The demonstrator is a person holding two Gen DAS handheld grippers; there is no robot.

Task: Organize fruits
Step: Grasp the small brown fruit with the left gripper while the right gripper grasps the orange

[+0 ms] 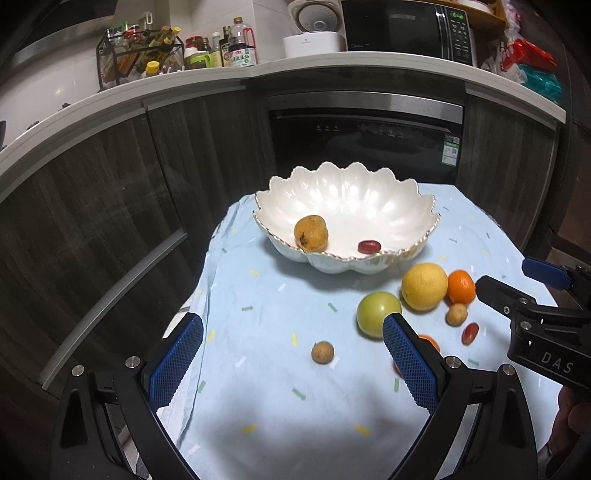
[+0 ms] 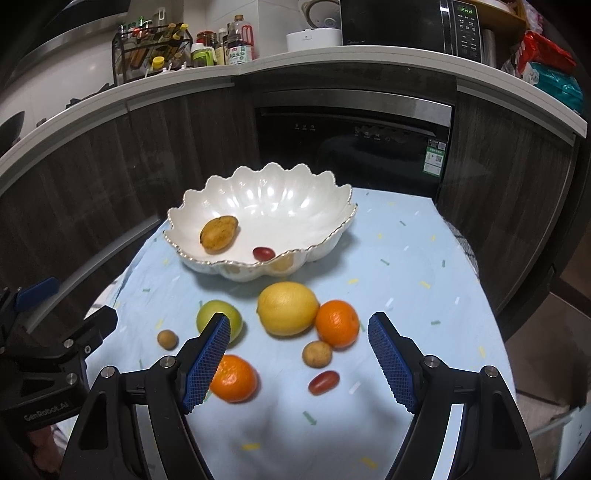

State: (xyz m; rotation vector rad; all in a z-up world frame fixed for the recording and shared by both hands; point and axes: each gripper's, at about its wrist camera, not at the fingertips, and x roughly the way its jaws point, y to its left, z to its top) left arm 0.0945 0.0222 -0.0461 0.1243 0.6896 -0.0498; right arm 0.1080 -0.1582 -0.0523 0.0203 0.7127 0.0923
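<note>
A white scalloped bowl (image 1: 369, 199) (image 2: 288, 199) holds a brown-yellow fruit (image 1: 311, 233) (image 2: 218, 234) and a red grape tomato (image 1: 369, 246) (image 2: 263, 253). On the blue cloth lie a yellow citrus (image 2: 288, 308) (image 1: 424, 286), a green apple (image 2: 210, 317) (image 1: 376, 312), two oranges (image 2: 337, 324) (image 2: 236, 380), two small brown fruits (image 2: 317, 354) (image 2: 167, 339) and a red tomato (image 2: 324, 382). My left gripper (image 1: 291, 354) is open and empty above the cloth, near a small brown fruit (image 1: 322, 352). My right gripper (image 2: 297, 356) is open and empty over the fruit cluster.
The small table (image 2: 424, 258) stands before dark cabinets and a built-in oven (image 2: 351, 147). A counter above carries bottles (image 1: 240, 44), a rice cooker and a microwave (image 1: 406, 29). The table edge drops off at left and right.
</note>
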